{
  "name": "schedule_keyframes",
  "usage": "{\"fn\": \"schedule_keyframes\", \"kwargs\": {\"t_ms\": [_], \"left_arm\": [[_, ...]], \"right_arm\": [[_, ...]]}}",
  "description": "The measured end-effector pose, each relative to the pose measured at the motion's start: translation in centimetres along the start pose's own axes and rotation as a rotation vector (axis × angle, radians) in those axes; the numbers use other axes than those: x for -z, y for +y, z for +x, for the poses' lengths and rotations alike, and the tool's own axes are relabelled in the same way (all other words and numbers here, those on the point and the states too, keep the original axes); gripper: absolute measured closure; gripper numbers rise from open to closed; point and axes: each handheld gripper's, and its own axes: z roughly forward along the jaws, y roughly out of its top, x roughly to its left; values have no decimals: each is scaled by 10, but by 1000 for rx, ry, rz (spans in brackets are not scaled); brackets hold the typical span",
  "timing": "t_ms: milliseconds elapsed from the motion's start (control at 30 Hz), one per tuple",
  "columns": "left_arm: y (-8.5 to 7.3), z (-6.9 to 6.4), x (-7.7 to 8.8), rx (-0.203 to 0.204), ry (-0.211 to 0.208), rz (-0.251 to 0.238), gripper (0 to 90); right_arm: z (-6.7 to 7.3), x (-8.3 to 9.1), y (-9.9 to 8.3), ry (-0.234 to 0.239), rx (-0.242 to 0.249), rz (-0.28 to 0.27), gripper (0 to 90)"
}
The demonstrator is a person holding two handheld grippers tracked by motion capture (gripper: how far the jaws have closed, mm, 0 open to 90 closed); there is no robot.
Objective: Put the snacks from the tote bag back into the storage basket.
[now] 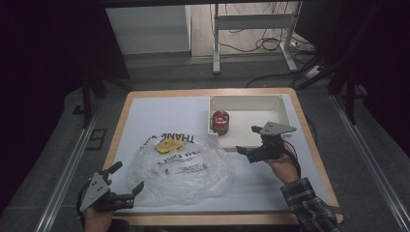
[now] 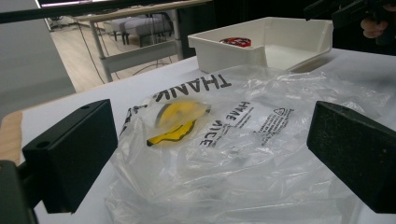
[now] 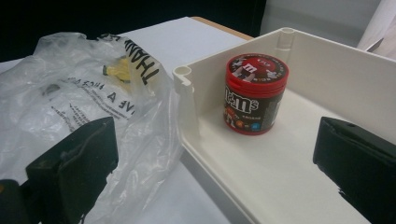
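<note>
Left gripper (image 1: 126, 180): nearest, at the bench's near left corner; its jaws stand wide apart with nothing between the pads, the near edge of the bag just ahead of them.
Plastic bag (image 1: 180, 166): clear, thin, crinkled film spread in a loose rounded heap on the bench, straight ahead of the left jaws and off to the left of the right jaws in the right gripper view; black lettering reads upside down from the near side, with a yellow printed patch (image 2: 180, 119) on its far part.
Bag contents: cannot tell – the film is glossy and folded, and only the print shows through it.
Bench (image 1: 145, 108): pale wooden edge, rectangular, topped by a smooth white sheet on which everything lies.
Right gripper (image 1: 247, 140): held above the near open side of the tray; its jaws are spread as wide as they go and hold nothing, the tub standing ahead of them, between the two pads in the right gripper view and well clear of both.
Tray (image 1: 285, 108): white, rigid, rectangular plastic with low upright walls and rounded corner posts – open at the side nearest the right jaws; its left wall touches the bag's edge.
Tub (image 3: 254, 93): the tray's one item; a short round candy tub, red lid and brown printed body, upright near the tray's left wall, beyond the right jaws.
</note>
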Motion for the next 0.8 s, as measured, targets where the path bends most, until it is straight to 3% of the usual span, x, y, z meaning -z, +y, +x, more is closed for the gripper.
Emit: {"fn": "schedule_keyframes", "kwargs": {"t_ms": [800], "left_arm": [[0,1,1,12,-2,-9,13]], "right_arm": [[15,21,-9,-9,22,-38,2]]}}
